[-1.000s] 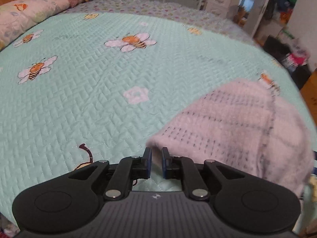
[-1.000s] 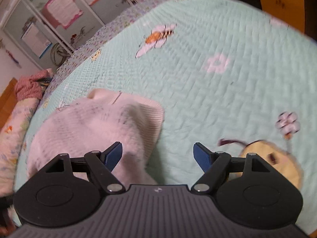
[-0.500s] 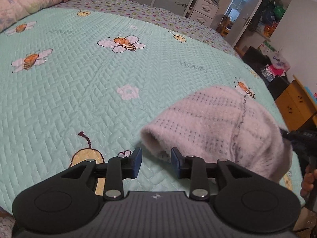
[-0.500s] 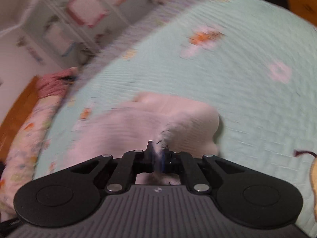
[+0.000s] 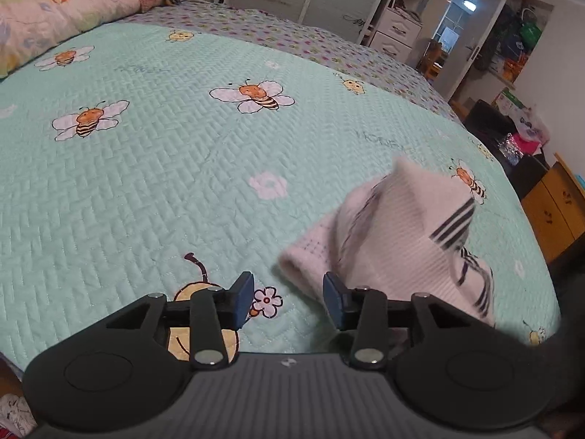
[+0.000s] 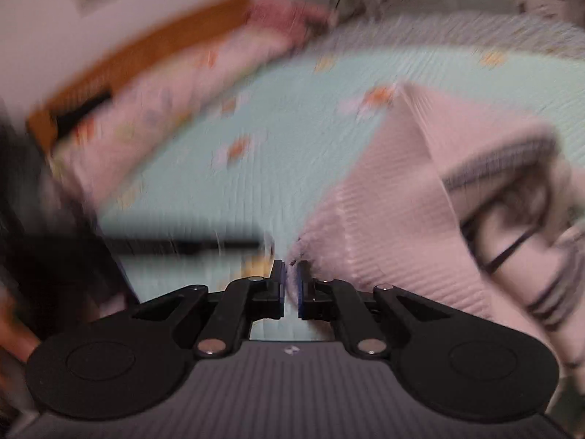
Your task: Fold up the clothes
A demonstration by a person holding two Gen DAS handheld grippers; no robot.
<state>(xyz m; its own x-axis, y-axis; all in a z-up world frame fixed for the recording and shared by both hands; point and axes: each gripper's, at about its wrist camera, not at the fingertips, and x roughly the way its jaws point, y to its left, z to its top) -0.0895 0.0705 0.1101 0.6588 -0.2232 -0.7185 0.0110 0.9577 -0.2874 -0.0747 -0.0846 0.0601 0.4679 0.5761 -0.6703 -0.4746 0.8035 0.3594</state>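
Pink sweater [image 6: 395, 219] pinched in right gripper [image 6: 290, 285] fingers — left gripper [image 5: 289, 300] fingers opening, empty.

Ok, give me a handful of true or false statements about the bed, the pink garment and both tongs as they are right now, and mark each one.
1. The right tongs are clamped on an edge of the pink knit garment. True.
2. The left tongs grip the garment too. False: their jaws are opening, with only the bedspread showing between them; the garment lies just beside the right-hand finger.
3. The bedspread is plain white. False: it is a mint green quilt printed with bees and flowers.
4. The garment has dark stripes. True.
5. A floral pillow lies at the far end of the bed. True.
6. The garment lies neatly folded flat. False: part of it is lifted up in a peak.
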